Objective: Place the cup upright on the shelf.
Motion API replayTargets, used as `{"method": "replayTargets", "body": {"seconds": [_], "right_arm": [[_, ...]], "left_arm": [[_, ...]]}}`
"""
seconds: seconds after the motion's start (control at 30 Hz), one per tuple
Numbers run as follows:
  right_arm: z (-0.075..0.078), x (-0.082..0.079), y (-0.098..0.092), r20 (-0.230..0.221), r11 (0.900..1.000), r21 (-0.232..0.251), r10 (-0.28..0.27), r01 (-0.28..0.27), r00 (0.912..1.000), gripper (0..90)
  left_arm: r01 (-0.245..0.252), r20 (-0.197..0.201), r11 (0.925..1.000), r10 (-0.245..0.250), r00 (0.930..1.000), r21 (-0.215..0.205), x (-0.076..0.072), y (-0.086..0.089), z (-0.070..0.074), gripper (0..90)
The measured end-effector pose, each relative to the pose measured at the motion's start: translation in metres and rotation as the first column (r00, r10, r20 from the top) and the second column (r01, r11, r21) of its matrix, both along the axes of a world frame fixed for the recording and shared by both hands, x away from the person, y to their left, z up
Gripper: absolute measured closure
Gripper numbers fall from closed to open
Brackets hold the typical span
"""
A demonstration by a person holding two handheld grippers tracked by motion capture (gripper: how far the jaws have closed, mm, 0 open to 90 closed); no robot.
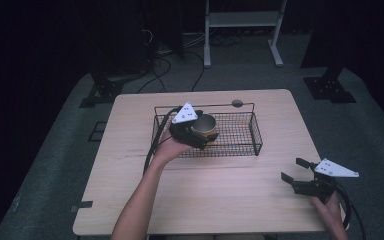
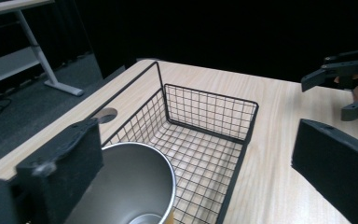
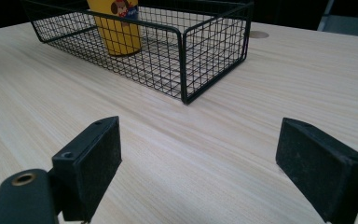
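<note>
Cup (image 1: 204,127): upright inside the wire basket (image 1: 240,145), toward its left end.
Left gripper (image 1: 200,136): jaws spread wide around the cup, not clamped.
Right gripper (image 1: 296,175): gaping, empty, well right of the basket.
Handling: likely light, rigid, slick metal; grip mid-wall.

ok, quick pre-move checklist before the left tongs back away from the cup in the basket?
1. Cup inside the wire basket, upright: ok; the right gripper view shows it standing on the mesh floor.
2. Left tongs released: ok; jaws stand wide, cup rim beside the left jaw.
3. Jaw actually clear of the cup rim: cannot tell; they look very close in the left gripper view.
4. Retreat path over the basket wall: cannot tell; the high view shows the tongs low at the basket's left end.
5. Right tongs out of the way: ok; open, near the table's right edge, apart from the basket.
</note>
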State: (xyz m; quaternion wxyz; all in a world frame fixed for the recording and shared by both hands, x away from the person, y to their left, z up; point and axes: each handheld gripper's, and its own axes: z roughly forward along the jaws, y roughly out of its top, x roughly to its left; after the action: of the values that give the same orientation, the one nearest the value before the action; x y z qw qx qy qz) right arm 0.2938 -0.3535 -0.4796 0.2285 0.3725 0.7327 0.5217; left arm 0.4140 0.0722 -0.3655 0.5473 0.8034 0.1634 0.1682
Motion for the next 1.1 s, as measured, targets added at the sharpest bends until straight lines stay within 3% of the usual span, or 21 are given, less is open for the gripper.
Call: {"method": "replayTargets", "body": {"seconds": [0.43,1.1], "right_arm": [[0.000,0.000,0.000,-0.003,1.000,0.005,-0.004,0.004,1.0000,13.1],[0.000,0.000,0.000,-0.002,1.000,0.006,-0.005,0.005,1.0000,13.1]], "left_arm": [[0.010,-0.003,0.9995,-0.010,0.9999,0.030,-0.015,0.001,-0.005,0.6],[-0.002,0.008,1.0000,0.002,1.0000,0.003,-0.038,0.010,-0.013,0.6]]}}
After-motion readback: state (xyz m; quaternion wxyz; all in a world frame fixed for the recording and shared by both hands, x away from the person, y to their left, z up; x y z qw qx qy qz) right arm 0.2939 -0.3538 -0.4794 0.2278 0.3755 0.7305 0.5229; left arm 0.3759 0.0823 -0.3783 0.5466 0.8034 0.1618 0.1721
